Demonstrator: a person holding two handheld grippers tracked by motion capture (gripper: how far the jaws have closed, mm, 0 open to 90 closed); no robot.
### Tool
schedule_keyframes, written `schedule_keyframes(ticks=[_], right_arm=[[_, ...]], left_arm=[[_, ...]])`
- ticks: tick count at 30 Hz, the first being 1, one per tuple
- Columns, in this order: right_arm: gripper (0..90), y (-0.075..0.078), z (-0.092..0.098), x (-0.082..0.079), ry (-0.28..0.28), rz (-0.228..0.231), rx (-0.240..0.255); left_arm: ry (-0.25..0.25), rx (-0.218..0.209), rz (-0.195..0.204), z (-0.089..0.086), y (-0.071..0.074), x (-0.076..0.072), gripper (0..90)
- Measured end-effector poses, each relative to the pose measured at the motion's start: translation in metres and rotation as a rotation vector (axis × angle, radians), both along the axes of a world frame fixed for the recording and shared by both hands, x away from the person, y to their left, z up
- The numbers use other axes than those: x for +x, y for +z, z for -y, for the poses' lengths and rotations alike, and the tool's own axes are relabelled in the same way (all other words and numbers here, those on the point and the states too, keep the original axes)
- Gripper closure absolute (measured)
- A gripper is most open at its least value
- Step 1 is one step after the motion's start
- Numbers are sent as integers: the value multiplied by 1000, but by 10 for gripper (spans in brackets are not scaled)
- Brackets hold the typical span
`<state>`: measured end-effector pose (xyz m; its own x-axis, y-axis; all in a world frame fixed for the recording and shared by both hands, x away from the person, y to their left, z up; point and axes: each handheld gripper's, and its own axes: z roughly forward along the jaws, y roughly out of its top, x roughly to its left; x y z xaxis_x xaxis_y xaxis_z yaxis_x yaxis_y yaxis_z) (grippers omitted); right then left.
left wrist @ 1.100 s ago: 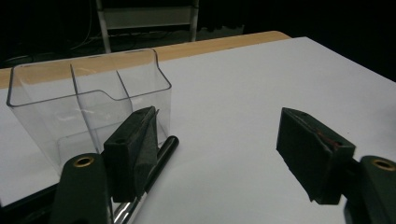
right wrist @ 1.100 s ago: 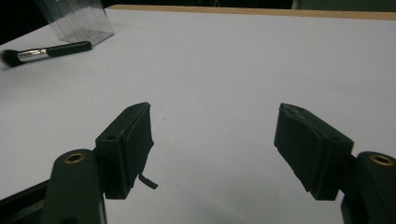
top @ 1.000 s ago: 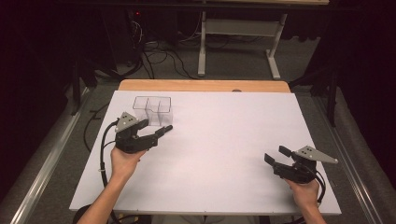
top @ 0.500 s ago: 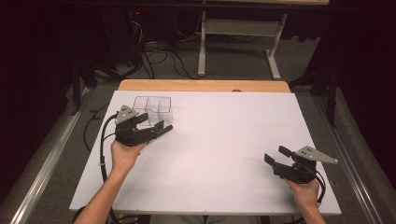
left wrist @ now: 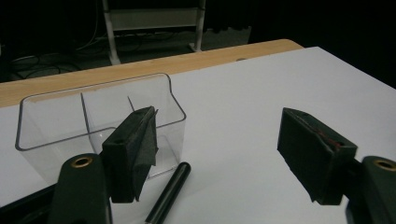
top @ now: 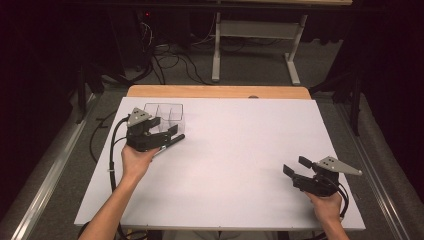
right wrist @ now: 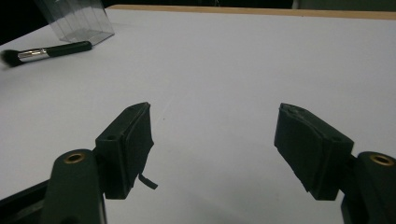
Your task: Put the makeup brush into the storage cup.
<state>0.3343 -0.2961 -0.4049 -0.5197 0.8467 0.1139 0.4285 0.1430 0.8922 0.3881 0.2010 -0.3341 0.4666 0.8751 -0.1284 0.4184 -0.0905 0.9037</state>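
A: What does the room look like?

B: Dark, with a grey floor, loose cables and a metal stand behind a wooden table (top: 215, 91). A white board (top: 235, 165) covers most of the tabletop.

A: What sits on the board?

B: A clear plastic box (top: 165, 114) with inner dividers stands at the far left corner of the board. I take that box as the landmark. A makeup brush (right wrist: 44, 52) lies just beside the box, on its near side; in the right gripper view its dark handle points toward the box, with a silver ferrule and dark bristles at the other end. In the left gripper view the handle end (left wrist: 169, 191) lies just in front of the box's wall.

A: And the left gripper?

B: The left gripper (top: 172, 136) is right at the box, on its near side, above the brush. Its jaws stand wide apart and hold nothing. In its own view one jaw is in front of the box's clear wall, and the brush handle lies between the jaws, close to that one.

A: The right gripper?

B: The right gripper (top: 295, 167) is well apart from the box, near the opposite, near right corner of the board. Its jaws are also spread wide, with bare white board between them.
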Motion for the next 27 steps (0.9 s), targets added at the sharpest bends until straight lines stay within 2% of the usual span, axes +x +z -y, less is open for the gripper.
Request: schedule_keyframes(ticks=[14, 27], right_arm=[[294, 0, 0, 0, 1, -3, -2], [295, 0, 0, 0, 2, -3, -5]], left_arm=[[-4, 14, -8, 4, 3, 9, 282], [3, -4, -3, 4, 6, 20, 275]])
